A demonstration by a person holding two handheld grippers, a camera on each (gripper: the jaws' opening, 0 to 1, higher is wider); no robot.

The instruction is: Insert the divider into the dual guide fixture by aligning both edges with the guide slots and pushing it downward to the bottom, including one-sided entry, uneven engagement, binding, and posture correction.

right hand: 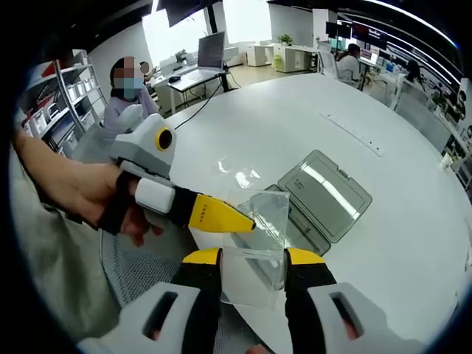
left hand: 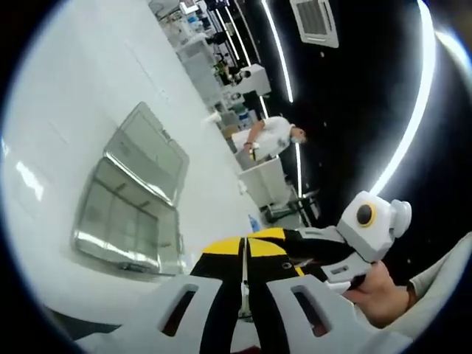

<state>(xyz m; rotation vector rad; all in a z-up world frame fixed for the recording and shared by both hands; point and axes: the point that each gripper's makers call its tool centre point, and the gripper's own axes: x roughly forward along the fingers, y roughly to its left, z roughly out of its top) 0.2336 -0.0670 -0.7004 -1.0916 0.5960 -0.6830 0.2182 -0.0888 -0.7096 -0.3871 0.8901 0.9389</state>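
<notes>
Transparent plastic is the material at issue: a thin clear rectangular divider sheet (right hand: 258, 251) is held in the air above the round white desk (right hand: 383, 221), at the desk's near edge. In the right gripper view the right gripper (right hand: 252, 259) has its yellow-and-black fingers (right hand: 306, 258) standing apart at roughly the sheet's width, one to each side edge; whether they press the edges cannot be told with certainty. The left gripper (right hand: 247, 223), held by a person's hand (right hand: 88, 192), enters from the left, its yellow tips brought together at the sheet's upper left edge. In the left gripper view its own fingers (left hand: 221, 247) are nearly closed on a thin pale edge, probably the divider seen edge-on (left hand: 244, 284).

The clear hinged dual guide fixture box (right hand: 317, 195) lies open on the desk just beyond the divider, lid laid back to the far right. The left gripper view shows the same fixture (left hand: 133, 195) ahead and to the left.

Governing relation: the fixture lies forward of, and below, both grippers, close to the sheet's far edge. The sheet's plane is tilted, not upright. In my judgement, insertion has not begun; the sheet must be stood upright and squared to the slots before descent, or one edge will enter first and bind.
</notes>
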